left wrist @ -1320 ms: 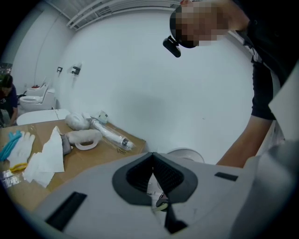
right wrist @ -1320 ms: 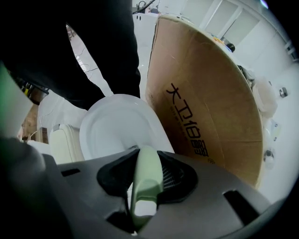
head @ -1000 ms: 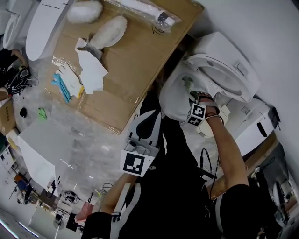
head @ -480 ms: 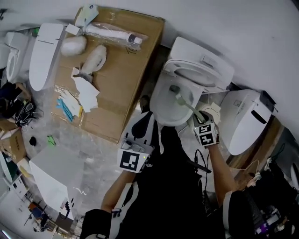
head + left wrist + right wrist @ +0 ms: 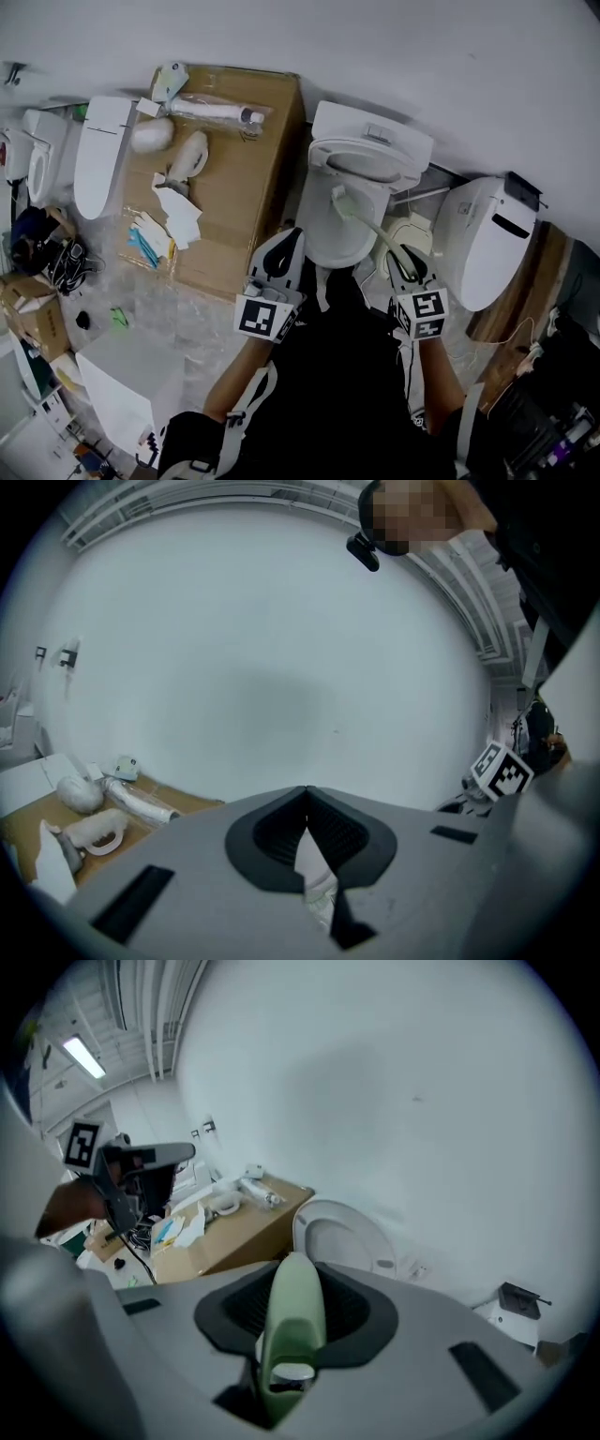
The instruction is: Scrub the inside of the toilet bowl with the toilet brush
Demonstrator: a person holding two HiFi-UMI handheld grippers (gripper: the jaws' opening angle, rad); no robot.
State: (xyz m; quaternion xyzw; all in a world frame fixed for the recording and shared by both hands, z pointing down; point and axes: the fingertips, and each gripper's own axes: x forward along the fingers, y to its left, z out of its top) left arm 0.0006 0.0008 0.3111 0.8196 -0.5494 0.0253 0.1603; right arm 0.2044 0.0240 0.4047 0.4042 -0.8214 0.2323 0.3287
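Note:
A white toilet (image 5: 330, 246) stands open against the wall, its lid (image 5: 370, 150) raised. The pale green toilet brush (image 5: 361, 217) slants into the bowl, its head near the back of the bowl under the seat. My right gripper (image 5: 401, 262) is shut on the handle's near end, just right of the bowl's front; in the right gripper view the green handle (image 5: 295, 1302) fills the jaws of the right gripper (image 5: 291, 1358). My left gripper (image 5: 284, 246) hovers at the bowl's left front, shut and holding nothing; in the left gripper view the left gripper (image 5: 305, 808) has its tips touching.
A large cardboard box (image 5: 253, 178) with white parts and papers lies left of the toilet. Another white toilet (image 5: 487, 244) sits close on the right, a third one (image 5: 98, 155) at far left. A white box (image 5: 127, 384) and cables lie on the floor at lower left.
My right gripper has drawn back from the bowl toward me with the brush, whose head stays in the bowl. The head view has swung round. The left gripper keeps its place.

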